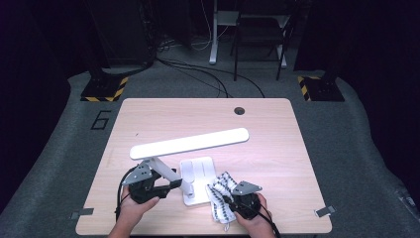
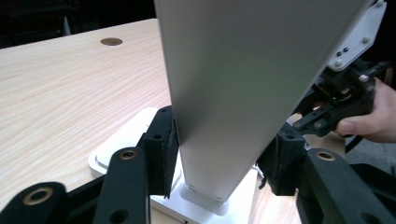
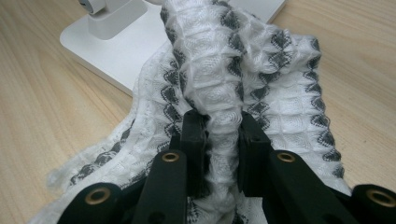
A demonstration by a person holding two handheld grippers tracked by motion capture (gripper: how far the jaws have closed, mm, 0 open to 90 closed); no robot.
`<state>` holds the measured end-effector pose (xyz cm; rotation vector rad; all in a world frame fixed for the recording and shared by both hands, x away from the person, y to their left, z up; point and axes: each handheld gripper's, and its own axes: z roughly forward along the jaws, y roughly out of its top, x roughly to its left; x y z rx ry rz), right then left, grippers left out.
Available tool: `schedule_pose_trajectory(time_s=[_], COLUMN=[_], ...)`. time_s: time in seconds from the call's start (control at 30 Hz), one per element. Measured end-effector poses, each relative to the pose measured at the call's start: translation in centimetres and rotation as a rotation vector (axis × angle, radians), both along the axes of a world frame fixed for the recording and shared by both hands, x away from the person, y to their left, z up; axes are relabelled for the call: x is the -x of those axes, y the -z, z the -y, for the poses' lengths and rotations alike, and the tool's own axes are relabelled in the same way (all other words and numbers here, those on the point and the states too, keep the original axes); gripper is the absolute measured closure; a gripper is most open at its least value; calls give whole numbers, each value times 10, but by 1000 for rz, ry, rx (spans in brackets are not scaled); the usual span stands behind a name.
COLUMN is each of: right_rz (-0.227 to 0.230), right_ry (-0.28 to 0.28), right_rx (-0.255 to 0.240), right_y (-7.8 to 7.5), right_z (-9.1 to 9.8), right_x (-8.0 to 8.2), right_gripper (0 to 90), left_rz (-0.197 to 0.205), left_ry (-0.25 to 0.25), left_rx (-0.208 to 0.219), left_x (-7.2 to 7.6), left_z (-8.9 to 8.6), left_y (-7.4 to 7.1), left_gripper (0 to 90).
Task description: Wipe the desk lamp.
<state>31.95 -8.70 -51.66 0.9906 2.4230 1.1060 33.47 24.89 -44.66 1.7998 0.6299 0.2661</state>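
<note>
Two grippers work at lower centre of the high view. Left gripper [image 2: 219,154] grasps the lamp's [image 1: 190,144] arm [image 2: 233,93], jaws clenched against both sides; its base [image 2: 123,147] is partly hidden. Right gripper [image 3: 223,140] pinches a fold of cloth [image 3: 243,60] draped over the base's corner; the cloth's near end is cut off.

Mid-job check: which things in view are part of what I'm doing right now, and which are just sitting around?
In use:
- desk lamp, its arm between the left gripper pads
- patterned cloth, pinched by the right gripper, draped over the lamp base

Lying about:
- table with its cable hole
- chair and floor cables beyond
</note>
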Motion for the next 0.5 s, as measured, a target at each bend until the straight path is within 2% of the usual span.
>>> schedule_pose_trajectory(time_s=[0.13, 0.2, 0.5], right_rz=[-4, -8, -12], right_ry=[13, 14, 21], right_rx=[-10, -15, -20], right_y=[1, 2, 3], right_z=[0, -1, -1], right_x=[0, -1, -1], right_gripper=[739, 736, 730], left_rz=[5, 12, 17], left_ry=[-2, -9, 16], left_rx=[37, 17, 6], left_x=[1, 2, 3], left_z=[-8, -10, -11], left_y=[-8, -13, -28], left_gripper=[486, 480, 461])
